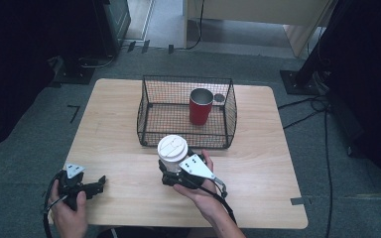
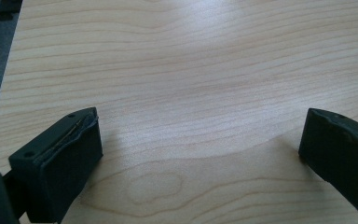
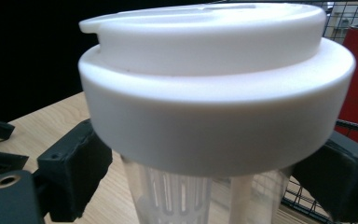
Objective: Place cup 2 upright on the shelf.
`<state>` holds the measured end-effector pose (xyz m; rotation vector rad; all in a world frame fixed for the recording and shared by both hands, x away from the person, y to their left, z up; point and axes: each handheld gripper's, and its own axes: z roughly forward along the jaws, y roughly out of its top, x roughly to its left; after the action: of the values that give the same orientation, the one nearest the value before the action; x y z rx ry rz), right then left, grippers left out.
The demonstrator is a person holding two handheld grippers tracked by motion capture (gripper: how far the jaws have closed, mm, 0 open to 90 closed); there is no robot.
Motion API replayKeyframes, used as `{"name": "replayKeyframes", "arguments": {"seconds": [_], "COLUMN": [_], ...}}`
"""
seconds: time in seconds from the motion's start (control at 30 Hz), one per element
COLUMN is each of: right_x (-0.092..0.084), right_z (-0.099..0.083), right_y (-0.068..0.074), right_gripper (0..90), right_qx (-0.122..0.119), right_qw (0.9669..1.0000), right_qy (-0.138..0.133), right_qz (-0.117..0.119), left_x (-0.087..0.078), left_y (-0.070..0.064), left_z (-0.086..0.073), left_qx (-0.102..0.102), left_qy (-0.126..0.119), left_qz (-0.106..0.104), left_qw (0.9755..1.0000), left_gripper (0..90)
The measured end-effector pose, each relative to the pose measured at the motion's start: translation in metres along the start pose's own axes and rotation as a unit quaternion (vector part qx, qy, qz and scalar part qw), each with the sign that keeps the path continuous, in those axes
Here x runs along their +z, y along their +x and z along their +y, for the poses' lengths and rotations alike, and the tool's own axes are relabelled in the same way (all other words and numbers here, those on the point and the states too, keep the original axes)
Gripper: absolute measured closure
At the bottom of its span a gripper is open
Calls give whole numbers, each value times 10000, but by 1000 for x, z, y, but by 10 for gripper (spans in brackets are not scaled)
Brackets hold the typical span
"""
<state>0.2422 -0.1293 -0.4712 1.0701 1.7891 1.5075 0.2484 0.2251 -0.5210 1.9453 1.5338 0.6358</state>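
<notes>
The right gripper (image 1: 171, 173) is clenched on the clear cup (image 3: 191, 196) w/ white lid (image 1: 172, 147), just under the lid, at the table's front near the wire basket (image 1: 151, 119). The cup looks light, thin and slippery, so I think squeeze gently below the lid's rim. Left gripper (image 2: 196, 154) is released, jaws wide over bare table (image 2: 191, 70).

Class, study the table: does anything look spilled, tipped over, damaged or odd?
Nothing stands out. The red cup stands upright in the wire basket, and the white-lidded tumbler sits upright in the right gripper.

Cup (image 1: 200, 105) in basket (image 1: 149, 94); tumbler (image 1: 172, 153) before basket.
</notes>
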Motion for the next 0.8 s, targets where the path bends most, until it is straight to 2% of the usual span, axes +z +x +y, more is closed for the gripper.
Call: {"name": "replayKeyframes", "arguments": {"seconds": [0.13,0.47,0.8], "right_x": [4,7,10], "right_z": [-1,-1,3], "right_y": [-1,0,6], "right_gripper": [141,155,160], "right_qx": [43,86,-10], "right_qw": [10000,9999,9999], "right_qy": [-14,-40,-158], "right_qz": [-76,-115,-9], "left_x": [0,0,0], "left_y": [0,0,0], "left_z": [0,0,0], "left_qx": [0,0,-2], "left_qy": [0,1,-1], "left_qz": [1,1,0], "left_qw": [10000,10000,10000], "left_gripper": [0,0,0]}}
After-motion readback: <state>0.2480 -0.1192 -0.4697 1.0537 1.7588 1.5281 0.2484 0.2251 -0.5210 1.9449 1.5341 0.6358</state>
